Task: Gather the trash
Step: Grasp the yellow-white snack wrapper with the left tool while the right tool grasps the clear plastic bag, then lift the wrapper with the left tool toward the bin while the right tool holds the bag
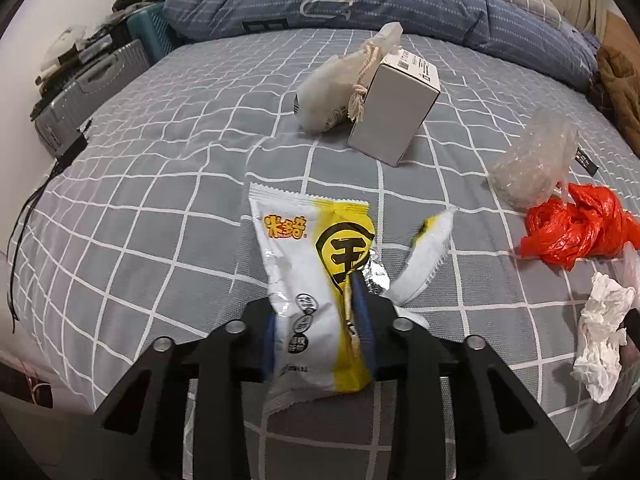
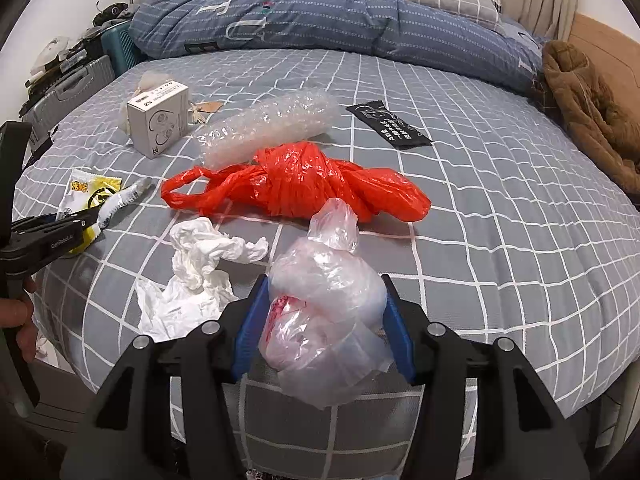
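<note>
Two handheld grippers worked a bed littered with rubbish, each already clamped on a piece of it. The left gripper (image 1: 320, 320) had its blue pads pressed against a torn white-and-yellow snack wrapper (image 1: 316, 272), gripping it low on the body so the printed face stood up off the grey checked bedsheet (image 1: 160, 208) and the ripped flap hung free to the right; the right wrist view showed the same wrapper (image 2: 90, 196) pinched at the bed's near left edge. The right gripper (image 2: 324, 332) was closed on a crumpled clear plastic bag (image 2: 328, 300), its pads squeezing the bundle at its widest part, a sensible hold for something so soft and slippery.

The rest of the trash lay loose across the sheet: a crumpled white tissue (image 2: 200, 276) just left of the clear bag, a knotted red plastic bag (image 2: 304, 184) beyond it, a roll of bubble wrap (image 2: 268, 128) touching the red bag's far side, a black sachet (image 2: 388, 124) well to the right, and a small white carton (image 2: 160, 120) leaning against a drawstring pouch (image 1: 340, 92). A folded blue duvet (image 2: 320, 20) lined the far side. No bin appeared in either view, so where the two held pieces were bound could not be told.
</note>
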Motion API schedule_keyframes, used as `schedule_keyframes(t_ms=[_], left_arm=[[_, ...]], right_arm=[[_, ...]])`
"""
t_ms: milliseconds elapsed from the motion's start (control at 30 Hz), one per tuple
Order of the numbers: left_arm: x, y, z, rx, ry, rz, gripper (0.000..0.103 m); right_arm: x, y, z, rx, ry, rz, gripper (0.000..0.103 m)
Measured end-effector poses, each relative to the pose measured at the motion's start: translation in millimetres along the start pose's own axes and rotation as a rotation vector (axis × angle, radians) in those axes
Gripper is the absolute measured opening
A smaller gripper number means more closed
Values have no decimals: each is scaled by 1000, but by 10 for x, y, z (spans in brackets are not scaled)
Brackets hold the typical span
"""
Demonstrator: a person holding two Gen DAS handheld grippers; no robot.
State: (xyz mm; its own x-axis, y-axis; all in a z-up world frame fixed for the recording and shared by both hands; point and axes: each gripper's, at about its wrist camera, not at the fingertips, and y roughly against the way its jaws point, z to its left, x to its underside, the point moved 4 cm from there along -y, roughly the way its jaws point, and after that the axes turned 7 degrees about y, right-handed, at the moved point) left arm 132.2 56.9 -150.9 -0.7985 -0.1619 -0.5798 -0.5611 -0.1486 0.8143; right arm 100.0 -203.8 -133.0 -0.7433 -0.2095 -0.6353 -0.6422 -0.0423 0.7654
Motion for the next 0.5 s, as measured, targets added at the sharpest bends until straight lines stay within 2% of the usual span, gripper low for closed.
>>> schedule_keyframes(t_ms=[500], left_arm=[[-17, 193, 13, 31, 15, -1, 26]], right_arm=[[-70, 249, -18, 11, -5, -34, 52]])
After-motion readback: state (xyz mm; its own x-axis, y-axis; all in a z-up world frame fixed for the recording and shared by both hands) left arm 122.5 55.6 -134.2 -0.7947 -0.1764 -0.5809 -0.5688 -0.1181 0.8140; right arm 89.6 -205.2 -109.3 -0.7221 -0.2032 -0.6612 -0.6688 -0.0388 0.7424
